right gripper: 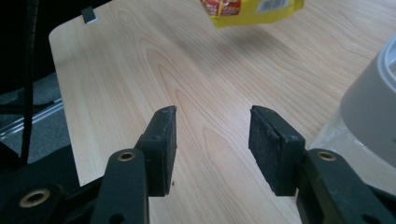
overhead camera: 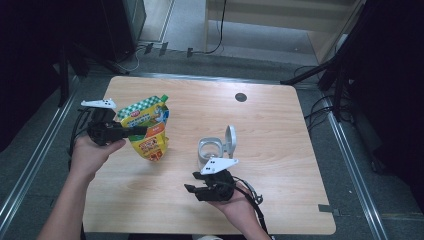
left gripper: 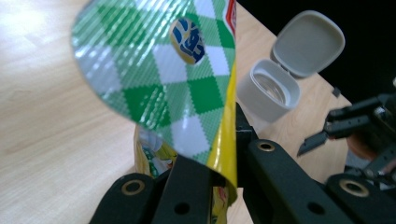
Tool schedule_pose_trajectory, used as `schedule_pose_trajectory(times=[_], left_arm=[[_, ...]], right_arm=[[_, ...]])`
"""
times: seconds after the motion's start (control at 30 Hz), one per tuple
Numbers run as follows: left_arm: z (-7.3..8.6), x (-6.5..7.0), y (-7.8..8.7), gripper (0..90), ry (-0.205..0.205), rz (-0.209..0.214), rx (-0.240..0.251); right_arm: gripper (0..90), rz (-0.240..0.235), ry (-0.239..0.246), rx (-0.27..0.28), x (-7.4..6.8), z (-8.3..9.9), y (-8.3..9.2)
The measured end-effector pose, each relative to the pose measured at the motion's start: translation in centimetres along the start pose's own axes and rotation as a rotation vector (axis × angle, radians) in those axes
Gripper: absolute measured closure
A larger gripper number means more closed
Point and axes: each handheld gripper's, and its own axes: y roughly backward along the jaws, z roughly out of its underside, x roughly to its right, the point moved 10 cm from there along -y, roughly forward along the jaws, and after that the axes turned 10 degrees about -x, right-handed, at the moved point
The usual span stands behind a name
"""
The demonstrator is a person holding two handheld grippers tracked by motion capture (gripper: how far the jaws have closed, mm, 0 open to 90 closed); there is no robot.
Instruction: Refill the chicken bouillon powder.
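Observation:
A yellow snack pouch (overhead camera: 146, 129) with a green-and-white checked top hangs above the left part of the wooden table (overhead camera: 270, 125). My left gripper (overhead camera: 141, 131) is shut on its side edge, and in the left gripper view the pouch (left gripper: 173, 79) rises from between the closed jaws. A clear container (overhead camera: 210, 152) with a grey rim and its hinged lid (overhead camera: 230, 140) standing open rests mid-table. My right gripper (overhead camera: 189, 188) is open just in front of it, nothing between the fingers (right gripper: 166, 140). The container's wall (right gripper: 369, 116) shows at the right edge there, the pouch's bottom (right gripper: 252, 9) at the top.
A small dark round hole (overhead camera: 241, 97) sits in the table near the far edge. Metal rails run along both sides of the table. Cables and dark stands lie on the floor beyond. In the left gripper view the open container (left gripper: 273, 88) and the other gripper (left gripper: 345, 126) show farther off.

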Motion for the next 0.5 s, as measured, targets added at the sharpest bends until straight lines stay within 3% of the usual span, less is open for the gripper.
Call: schedule_pose_trajectory(times=[0.17, 0.23, 0.3, 0.37, 0.5], left_arm=[[0.1, 2.4, -0.3, 90.0, -0.066, 0.052, -0.057], [0.0, 2.5, -0.4, 90.0, -0.054, 0.043, -0.068], [0.1, 3.0, -0.6, 90.0, -0.04, 0.088, -0.078], [0.4, 3.8, -0.8, 90.0, -0.072, 0.095, -0.114], [0.3, 5.5, -0.7, 90.0, -0.103, 0.11, -0.129]], right_arm=[[52.9, 0.007, -0.004, 0.004, 0.3, 0.2, 0.2], [52.9, 0.008, -0.008, 0.008, 0.4, 0.2, 0.1], [52.9, 0.007, -0.006, 0.006, 0.5, 0.2, 0.0], [52.9, 0.009, 0.0, 0.003, 0.5, 0.3, -0.2], [53.6, 0.021, 0.002, 0.006, 0.5, 0.3, -0.5]])
